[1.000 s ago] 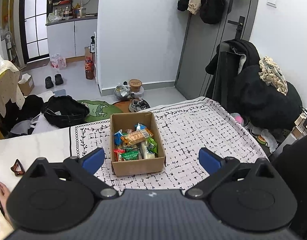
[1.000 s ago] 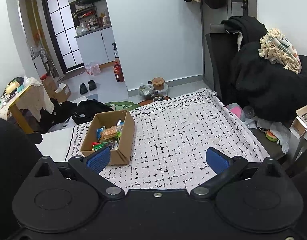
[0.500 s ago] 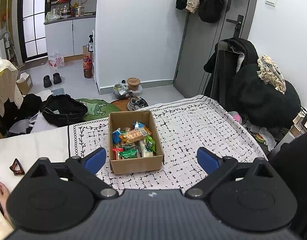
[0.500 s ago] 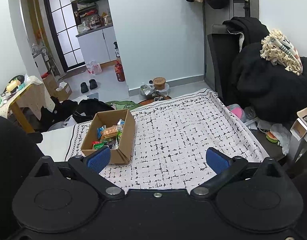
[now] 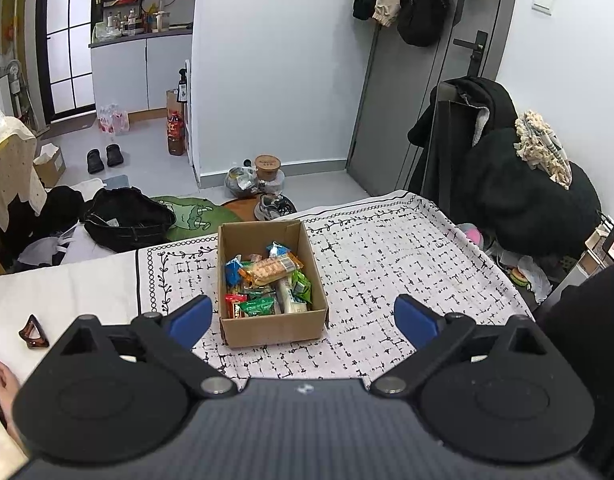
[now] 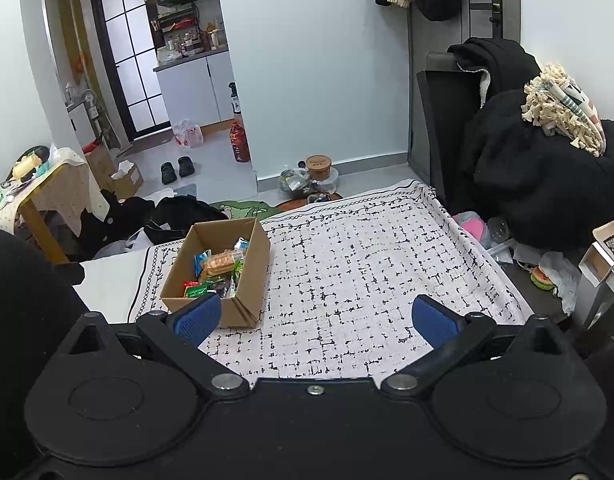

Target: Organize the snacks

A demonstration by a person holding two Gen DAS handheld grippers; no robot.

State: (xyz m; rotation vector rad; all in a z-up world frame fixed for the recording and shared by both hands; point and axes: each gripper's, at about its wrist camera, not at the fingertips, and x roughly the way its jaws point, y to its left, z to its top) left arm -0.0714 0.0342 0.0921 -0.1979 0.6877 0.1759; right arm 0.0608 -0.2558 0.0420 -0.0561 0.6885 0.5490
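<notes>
A white tablecloth printed with black dashes and a vine border [image 5: 387, 264] covers most of the table, and an open brown cardboard box [image 5: 273, 330] sits on its left part. Inside the box lies a heap of snack packets [image 5: 267, 284]: a long orange biscuit pack on top, with blue, green and red wrappers under it.

The left gripper [image 5: 303, 314] hangs above the table just short of the box, blue pads spread wide, holding nothing. The right gripper [image 6: 315, 316] is equally wide apart and empty, further right over bare cloth, its left pad in line with the box's near corner.

Only the left view shows a small brown hair claw clip [image 5: 33, 333] on the bare tabletop and a bare hand [image 5: 5, 384] at the edge.
</notes>
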